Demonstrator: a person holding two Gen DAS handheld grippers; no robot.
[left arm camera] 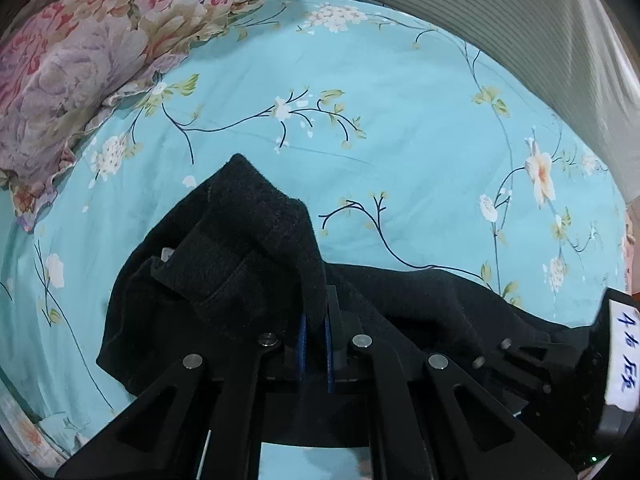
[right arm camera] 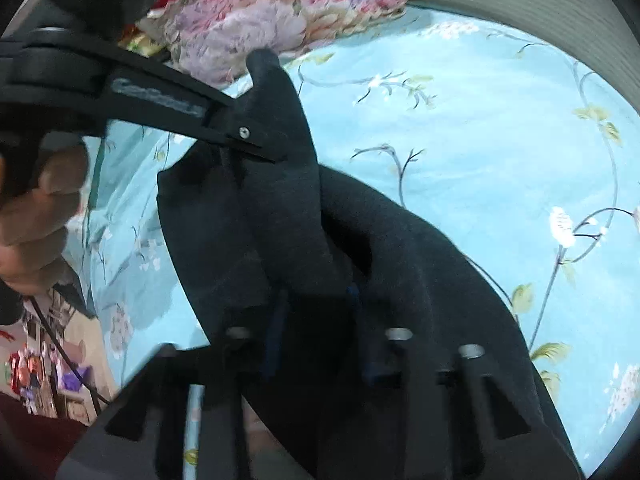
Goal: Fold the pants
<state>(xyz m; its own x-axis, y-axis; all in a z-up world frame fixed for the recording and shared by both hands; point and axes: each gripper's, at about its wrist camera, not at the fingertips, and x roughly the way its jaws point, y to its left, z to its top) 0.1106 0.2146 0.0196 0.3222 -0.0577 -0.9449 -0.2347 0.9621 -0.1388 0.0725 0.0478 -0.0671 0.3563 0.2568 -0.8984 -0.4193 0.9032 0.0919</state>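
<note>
The black pants (left arm camera: 248, 256) hang bunched over a turquoise floral bedsheet (left arm camera: 400, 120). My left gripper (left arm camera: 316, 320) is shut on a fold of the black pants, with cloth rising between its blue pads. In the right wrist view the pants (right arm camera: 280, 208) drape over my right gripper (right arm camera: 316, 300), which is shut on the cloth. The left gripper (right arm camera: 260, 148) also shows there at upper left, clamped on the same piece of fabric. The right gripper's body (left arm camera: 560, 360) shows at the lower right of the left wrist view.
A floral pillow (left arm camera: 80, 60) lies at the head of the bed, also in the right wrist view (right arm camera: 260, 12). A ribbed beige headboard (left arm camera: 500, 20) runs along the far side. The person's hand (right arm camera: 36, 216) holds the left gripper. Room clutter (right arm camera: 48, 368) lies beyond the bed edge.
</note>
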